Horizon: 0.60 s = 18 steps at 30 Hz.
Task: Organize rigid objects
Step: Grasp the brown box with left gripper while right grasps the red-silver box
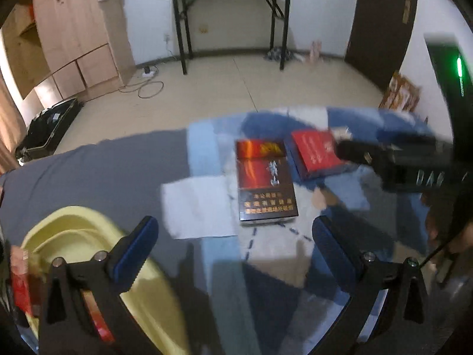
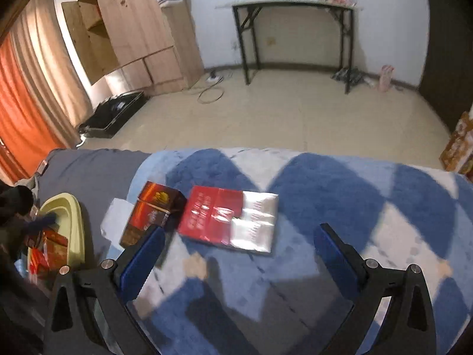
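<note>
A dark red-brown cigarette box (image 1: 264,180) (image 2: 153,213) lies flat on the blue-and-white blanket (image 2: 340,192). Right of it lies a red box (image 1: 316,153), which the right wrist view shows as red with a white end (image 2: 230,217). My left gripper (image 1: 235,236) hangs open just in front of the dark box, nothing between its blue pads. My right gripper (image 2: 241,233) is open too, empty, close in front of both boxes. One of its black fingers (image 1: 354,151) reaches in over the red box's right end. A yellow basin (image 1: 74,236) (image 2: 74,216) at the left holds red boxes (image 2: 47,248).
A white sheet of paper (image 1: 195,207) lies left of the dark box on the grey bedding (image 1: 103,171). Beyond the bed edge are bare floor, a black folding table (image 1: 230,23), a wooden wardrobe (image 1: 77,29), a black case (image 1: 47,130) and a cable (image 1: 147,87).
</note>
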{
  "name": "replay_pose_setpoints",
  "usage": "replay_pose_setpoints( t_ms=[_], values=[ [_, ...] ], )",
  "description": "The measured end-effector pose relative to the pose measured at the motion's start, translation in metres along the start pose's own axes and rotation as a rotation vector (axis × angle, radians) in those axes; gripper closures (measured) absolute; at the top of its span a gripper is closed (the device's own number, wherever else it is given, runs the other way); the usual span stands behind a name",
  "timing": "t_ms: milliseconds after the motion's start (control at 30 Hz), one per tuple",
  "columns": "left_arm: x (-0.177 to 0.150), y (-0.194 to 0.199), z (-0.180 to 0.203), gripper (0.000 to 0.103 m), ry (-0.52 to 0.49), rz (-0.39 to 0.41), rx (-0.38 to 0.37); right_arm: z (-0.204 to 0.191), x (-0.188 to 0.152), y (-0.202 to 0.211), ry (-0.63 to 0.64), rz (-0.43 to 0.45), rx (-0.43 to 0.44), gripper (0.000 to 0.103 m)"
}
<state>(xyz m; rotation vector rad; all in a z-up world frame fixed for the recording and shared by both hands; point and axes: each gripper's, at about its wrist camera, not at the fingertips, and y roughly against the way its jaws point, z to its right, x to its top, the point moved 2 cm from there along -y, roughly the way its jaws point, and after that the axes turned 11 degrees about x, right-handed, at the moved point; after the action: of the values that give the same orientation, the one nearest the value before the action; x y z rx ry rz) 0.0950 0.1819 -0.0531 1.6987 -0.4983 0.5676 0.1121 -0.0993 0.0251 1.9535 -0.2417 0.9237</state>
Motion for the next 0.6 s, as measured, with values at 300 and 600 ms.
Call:
replay_pose_setpoints(
  t_ms=[300,600],
  values=[
    [0.014,-0.051,0.021,0.0,0.01,-0.012,-0.006,0.013,0.027,-0.076,-0.027,-0.13,-0.062,0.0],
    [0.009,-0.039,0.017,0.046,0.103,-0.04,0.006,0.001,0.027,-0.065,0.059,-0.126,-0.01,0.042]
  ],
)
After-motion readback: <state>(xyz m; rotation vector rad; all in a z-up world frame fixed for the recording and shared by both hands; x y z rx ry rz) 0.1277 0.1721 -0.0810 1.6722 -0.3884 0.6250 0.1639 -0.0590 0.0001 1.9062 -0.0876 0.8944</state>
